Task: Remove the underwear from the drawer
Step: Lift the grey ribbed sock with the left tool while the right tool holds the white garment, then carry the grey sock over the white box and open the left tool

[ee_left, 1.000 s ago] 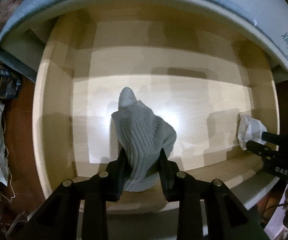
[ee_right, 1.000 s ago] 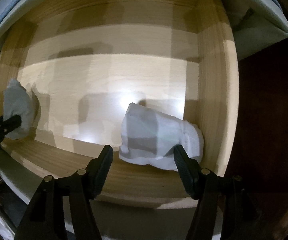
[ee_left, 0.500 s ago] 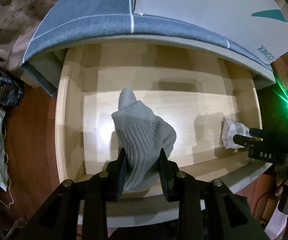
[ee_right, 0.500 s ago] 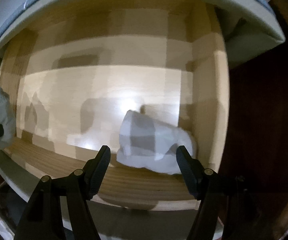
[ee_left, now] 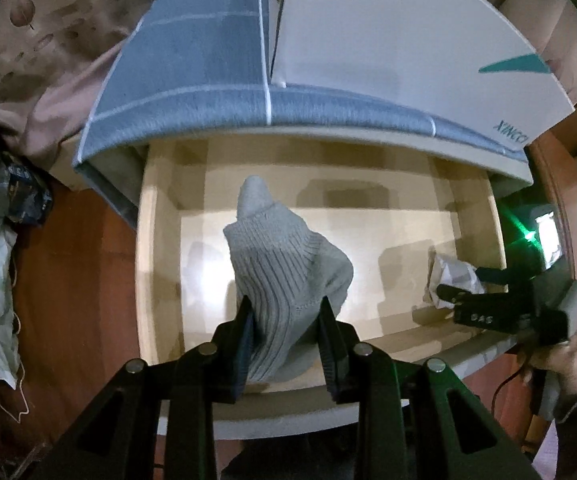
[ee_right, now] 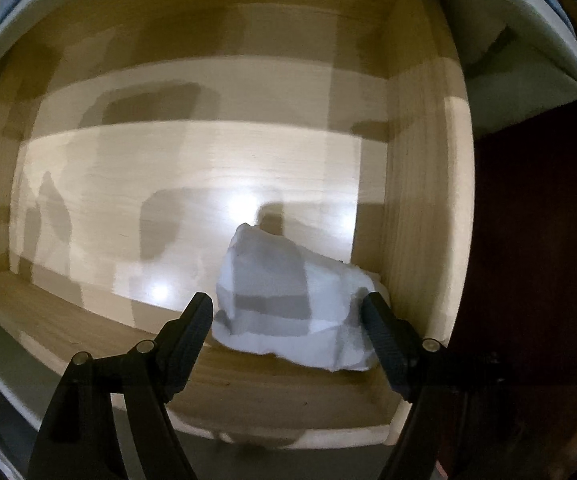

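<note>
The left gripper point(ee_left: 286, 334) pinches a gray ribbed garment point(ee_left: 284, 276) hanging above the open wooden drawer point(ee_left: 156, 272), while the right gripper point(ee_right: 288, 332), its jaws opening, straddles a white garment point(ee_right: 288, 304) lying untouched in the drawer's right front corner.

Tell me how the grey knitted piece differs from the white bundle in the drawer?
The grey ribbed garment is pinched in the left claw and hangs above the drawer; the white cloth bundle lies on the drawer floor in its corner, ungripped, with the right claw opening around it. The grey one has knit ribs and drapes long; the white one looks smooth and crumpled. Both are soft fabric.
</note>
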Demonstrator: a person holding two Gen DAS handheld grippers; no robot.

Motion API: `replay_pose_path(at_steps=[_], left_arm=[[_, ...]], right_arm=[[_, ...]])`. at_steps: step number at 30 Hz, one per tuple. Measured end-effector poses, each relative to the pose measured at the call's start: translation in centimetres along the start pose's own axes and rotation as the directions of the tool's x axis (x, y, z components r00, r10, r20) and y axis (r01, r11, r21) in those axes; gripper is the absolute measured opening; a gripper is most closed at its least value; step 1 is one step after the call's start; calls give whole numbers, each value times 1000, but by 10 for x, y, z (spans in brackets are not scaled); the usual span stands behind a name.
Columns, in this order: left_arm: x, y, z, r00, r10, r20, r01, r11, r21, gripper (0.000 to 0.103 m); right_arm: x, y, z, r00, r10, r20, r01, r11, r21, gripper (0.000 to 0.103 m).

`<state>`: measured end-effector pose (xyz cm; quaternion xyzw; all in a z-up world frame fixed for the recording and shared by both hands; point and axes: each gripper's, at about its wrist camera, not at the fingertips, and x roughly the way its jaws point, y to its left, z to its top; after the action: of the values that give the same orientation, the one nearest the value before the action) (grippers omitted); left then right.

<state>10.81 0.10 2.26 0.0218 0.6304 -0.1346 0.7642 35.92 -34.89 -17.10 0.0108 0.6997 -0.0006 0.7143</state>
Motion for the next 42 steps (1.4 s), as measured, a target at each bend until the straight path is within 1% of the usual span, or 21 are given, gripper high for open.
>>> replay_pose_path(at_steps=[3,6,12,19,22,23,24,27,28,31,33,36,38,42], left_arm=[[-12,0,3,1000,-2,21,2,1000,3,29],[-24,-2,7,999,-3,41,3,1000,6,29],[-58,-7,20,995,5,104,-8,1000,27,29],[-98,-20,48,983,2,185,-15,998,68,29],[-120,-28,63,972,1,236,-25,995,96,29],[-129,-31,69,966,3,260,-31,994,106,29],[-135,-33,74,961,4,276,-36,993,113,29],[-157,-42,98,938,14,346,-64,989,134,29],[-161,-43,106,934,12,356,-67,988,142,29],[-166,-49,128,923,20,384,-83,986,147,29],[-164,-53,140,922,15,386,-79,986,150,29],[-156,-62,162,917,33,397,-112,978,178,29],[-145,-66,172,921,38,388,-119,975,186,29],[-124,-70,194,934,32,355,-98,981,169,29]], right_arm=[[3,4,-1,1000,-27,-1,27,1000,-14,74],[3,10,-3,999,-51,0,51,998,-31,70],[3,13,-11,999,-31,4,31,999,-12,66],[2,18,-26,1000,-9,-3,9,1000,-28,64],[2,21,-31,1000,-10,12,10,1000,-21,64],[2,20,-31,1000,-12,17,13,1000,-21,65],[7,22,-39,1000,-15,20,16,1000,-22,65],[6,24,-46,999,-19,36,20,1000,-10,65],[7,30,-50,999,-19,39,19,1000,-8,65],[4,25,-50,999,-16,45,16,1000,-1,65],[2,21,-56,999,-15,47,15,1000,3,65],[-1,10,-55,999,-15,50,14,1000,10,65],[1,6,-53,999,-14,51,13,1000,13,65],[5,3,-55,998,-17,54,15,1000,24,65]])
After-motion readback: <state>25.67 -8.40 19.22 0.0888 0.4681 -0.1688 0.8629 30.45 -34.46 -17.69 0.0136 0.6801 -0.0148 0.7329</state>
